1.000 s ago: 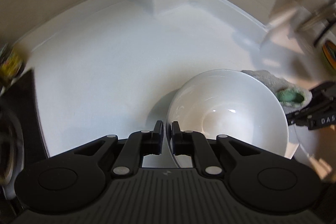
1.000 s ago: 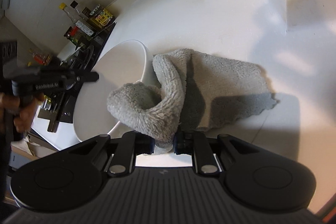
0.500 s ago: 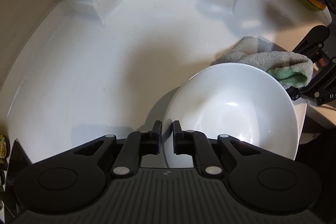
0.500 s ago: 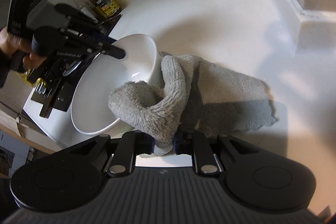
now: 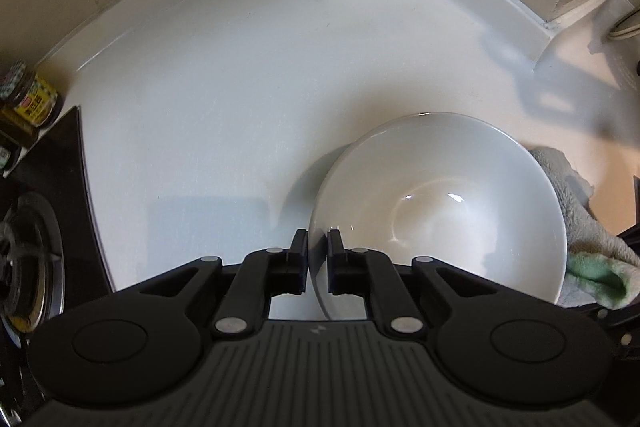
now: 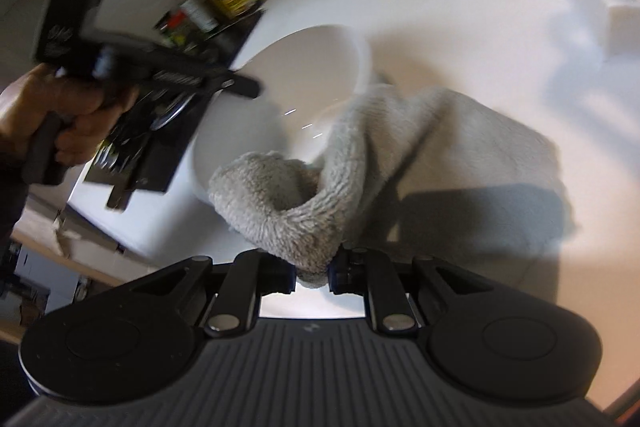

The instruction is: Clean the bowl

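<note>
while the left gripper [image 5: 318, 261] stays pinched on the near rim of the white bowl [image 5: 440, 211], the view from it has swung back since half a second ago, so the worktop's [image 5: 240, 99] back corner now sits straight beyond the bowl instead of off to its left. the bowl is held tilted, its hollow open to the camera and looking bare. the right gripper [image 6: 312, 273] is clamped on a fold of the grey towel [image 6: 360, 163], which a moment ago lay wholly beside the bowl and now has a rolled end over the bowl's rim; the right view is blurred, so contact with the inside is unclear. beyond the bowl from that view, a hand [image 6: 60, 115] grips the left tool, with condiment bottles [image 6: 200, 7] and a gas hob [image 5: 28, 247] farther off. likely meaning: wiping is only starting.
</note>
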{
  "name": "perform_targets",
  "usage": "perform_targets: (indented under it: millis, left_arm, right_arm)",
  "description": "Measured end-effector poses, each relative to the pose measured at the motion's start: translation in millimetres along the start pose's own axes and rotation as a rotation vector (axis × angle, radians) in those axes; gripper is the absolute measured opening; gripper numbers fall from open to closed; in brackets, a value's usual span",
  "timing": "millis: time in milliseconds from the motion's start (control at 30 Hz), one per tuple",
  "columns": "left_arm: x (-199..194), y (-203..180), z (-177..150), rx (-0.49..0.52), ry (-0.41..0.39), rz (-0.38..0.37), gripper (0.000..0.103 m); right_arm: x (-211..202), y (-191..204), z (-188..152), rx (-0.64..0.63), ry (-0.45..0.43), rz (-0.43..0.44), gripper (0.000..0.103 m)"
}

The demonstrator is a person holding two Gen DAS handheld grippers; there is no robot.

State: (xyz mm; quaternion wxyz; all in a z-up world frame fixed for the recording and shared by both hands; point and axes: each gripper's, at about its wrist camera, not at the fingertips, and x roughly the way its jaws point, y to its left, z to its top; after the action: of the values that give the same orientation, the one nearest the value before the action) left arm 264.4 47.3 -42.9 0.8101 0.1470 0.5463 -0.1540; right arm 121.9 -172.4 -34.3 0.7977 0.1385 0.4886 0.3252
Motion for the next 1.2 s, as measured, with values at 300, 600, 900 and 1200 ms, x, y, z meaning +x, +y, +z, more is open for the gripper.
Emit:
perform_targets:
  millis: [300,600,900,1200]
  left_arm:
    - [-11.9,-5.1,-24.5,0.01,0.017,-0.02,0.02]
    - [-5.4,22.9,0.6,0.075,0.035,-0.071,0.013]
    - [8.9,10.4,35.5,0.21,0.04,-0.073,0.01]
    - [6.9,8.4,23.3,0.11,0.022,-0.027,0.01]
  right_arm:
    - [-3.5,-34.6,28.9,0.036,-0.076,-0.077,0.012]
    - [-3.0,-43.1,41.7,0.004,-0.079,-0.093,0.012]
    - [-3.0,-31.5,32.1,-0.026,-0.087,-0.113,0.012]
    - [5.2,-2.7,14.2,-0.067,-0.07,-0.129,0.012]
